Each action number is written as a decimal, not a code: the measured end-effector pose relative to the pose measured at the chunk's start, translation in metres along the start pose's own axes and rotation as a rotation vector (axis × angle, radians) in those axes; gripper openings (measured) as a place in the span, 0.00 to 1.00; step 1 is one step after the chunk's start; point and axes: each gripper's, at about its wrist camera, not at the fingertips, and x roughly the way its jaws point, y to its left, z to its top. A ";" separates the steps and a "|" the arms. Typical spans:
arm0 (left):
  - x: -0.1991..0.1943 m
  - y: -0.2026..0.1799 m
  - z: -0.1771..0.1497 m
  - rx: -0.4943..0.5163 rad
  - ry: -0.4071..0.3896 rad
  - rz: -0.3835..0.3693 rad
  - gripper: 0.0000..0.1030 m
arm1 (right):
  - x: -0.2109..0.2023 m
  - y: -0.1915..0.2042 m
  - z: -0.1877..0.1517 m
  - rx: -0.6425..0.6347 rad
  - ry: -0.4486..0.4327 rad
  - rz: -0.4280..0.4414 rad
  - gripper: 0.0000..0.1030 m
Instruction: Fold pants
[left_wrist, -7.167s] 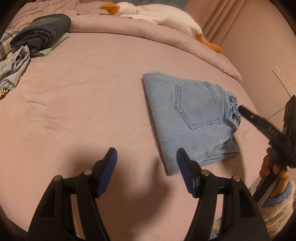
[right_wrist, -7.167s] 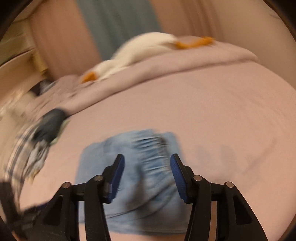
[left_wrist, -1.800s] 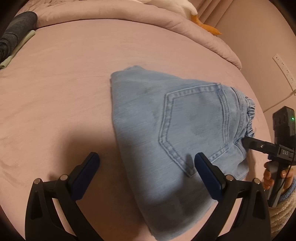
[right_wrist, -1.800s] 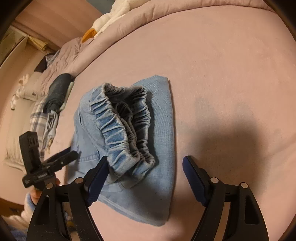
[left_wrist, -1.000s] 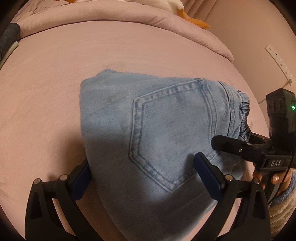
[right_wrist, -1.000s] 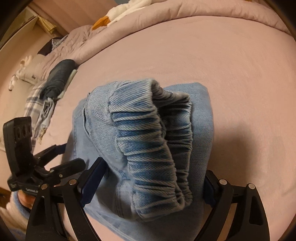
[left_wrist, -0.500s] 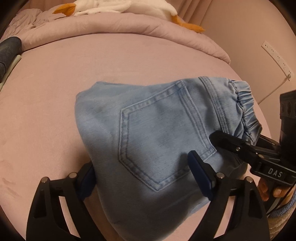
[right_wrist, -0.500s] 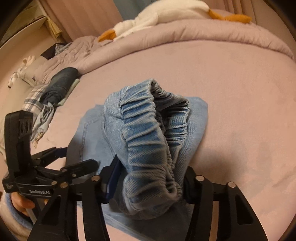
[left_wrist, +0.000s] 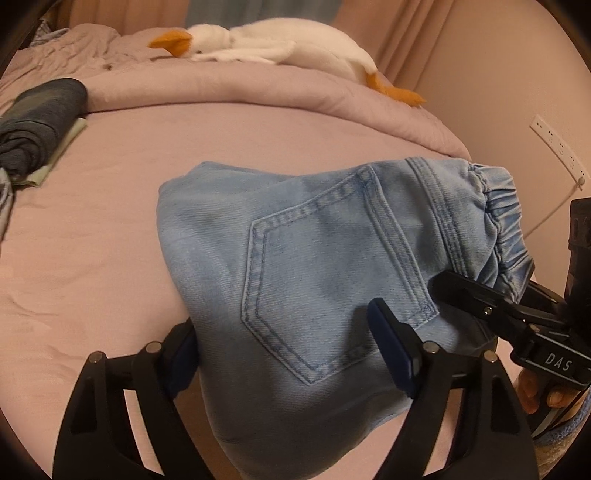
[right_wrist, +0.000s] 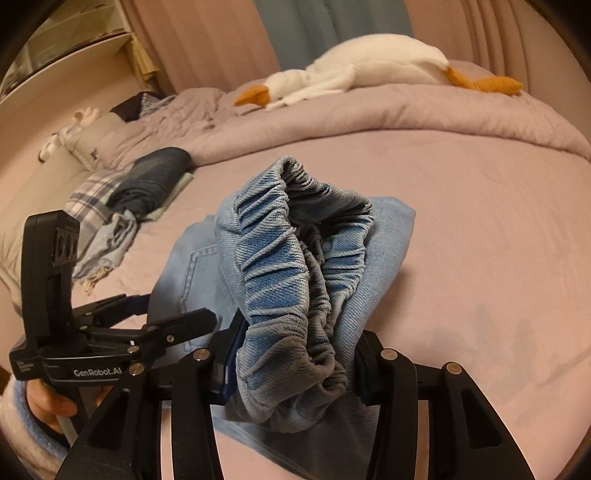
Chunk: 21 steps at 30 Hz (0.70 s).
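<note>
Folded jeans (left_wrist: 314, 258): raised off the pink bed (left_wrist: 110, 221). Left tool (left_wrist: 288, 354) has just been closing, clamped across the pocket end; right tool (right_wrist: 291, 369) has just been closing, clamped on the waistband. Toy goose (left_wrist: 280, 48): beyond the jeans.

On the bed (left_wrist: 110, 229), the folded pants (left_wrist: 314, 258) sit between my two grippers, the bundle's near edge lifted off the sheet and its far corner resting on it. My left gripper (left_wrist: 291, 347) straddles the pocket side, one finger at each edge of the fold. My right gripper (right_wrist: 291, 365) clamps the gathered waistband (right_wrist: 280, 266), to the right of my left one. Behind the pants, a rolled duvet (left_wrist: 258, 88) runs across the bed with a plush goose (left_wrist: 266, 44) lying on top of it. A stack of folded clothes (left_wrist: 33, 122) lies at far left, well apart from the pants.
</note>
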 end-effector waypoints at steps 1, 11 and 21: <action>-0.002 0.003 0.001 -0.004 -0.004 0.006 0.80 | 0.001 0.006 0.002 -0.011 -0.005 0.004 0.48; -0.021 0.049 0.007 -0.073 -0.037 0.049 0.80 | 0.019 0.049 0.018 -0.101 -0.012 0.046 0.48; -0.020 0.094 0.020 -0.121 -0.046 0.099 0.80 | 0.052 0.081 0.035 -0.148 0.008 0.087 0.48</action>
